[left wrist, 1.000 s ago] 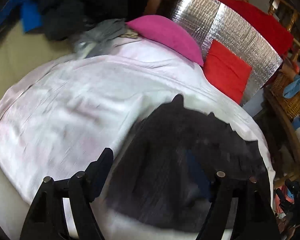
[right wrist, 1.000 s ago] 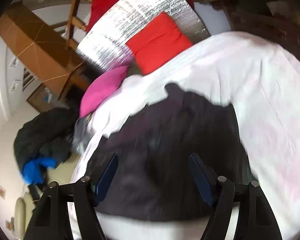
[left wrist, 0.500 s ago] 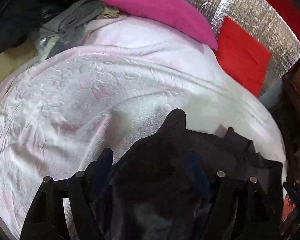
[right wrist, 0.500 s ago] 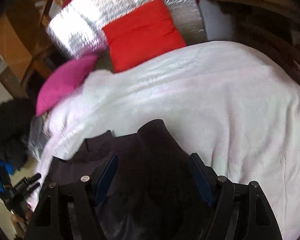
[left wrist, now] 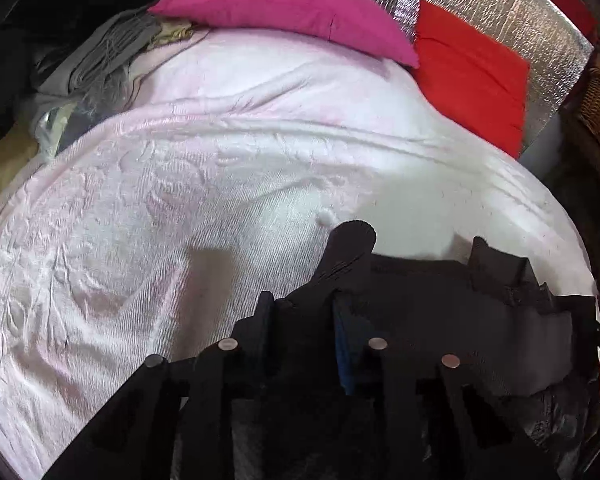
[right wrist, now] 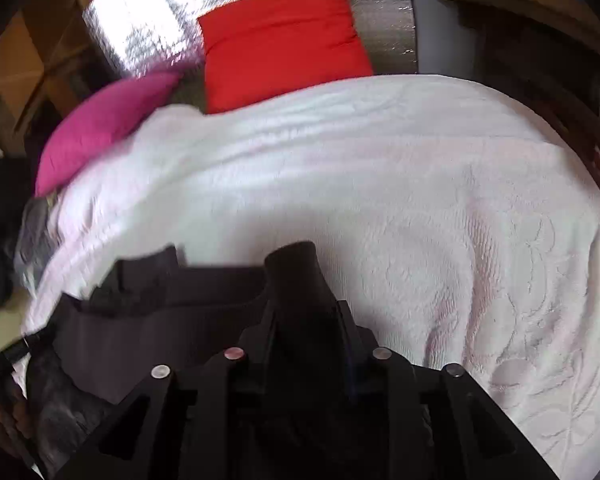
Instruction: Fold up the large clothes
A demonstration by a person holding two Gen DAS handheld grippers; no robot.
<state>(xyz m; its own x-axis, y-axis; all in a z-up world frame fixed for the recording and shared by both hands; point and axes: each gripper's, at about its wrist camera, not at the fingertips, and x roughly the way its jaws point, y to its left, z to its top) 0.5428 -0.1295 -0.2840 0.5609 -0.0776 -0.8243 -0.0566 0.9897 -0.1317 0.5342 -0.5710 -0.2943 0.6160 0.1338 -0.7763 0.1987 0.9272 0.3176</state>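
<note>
Grey clothes (left wrist: pixel 100 56) in left view only

The right hand-held gripper (right wrist: pixel 306 316) has just been closing and now pinches a fold of the black garment (right wrist: pixel 172 320). The garment lies on the white bedspread (right wrist: pixel 420 200). A red cushion (right wrist: pixel 280 36) and a pink pillow (right wrist: pixel 104 124) sit behind.

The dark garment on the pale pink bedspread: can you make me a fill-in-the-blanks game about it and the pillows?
1. Both grippers, left gripper and right gripper, are shut on the dark ____.
2. The garment lies on a pale pink quilted ____.
3. Beside the magenta pillow stands a flat cushion coloured ____.
4. Behind both is a shiny panel coloured ____.

Missing words: garment; bedspread; red; silver.
</note>
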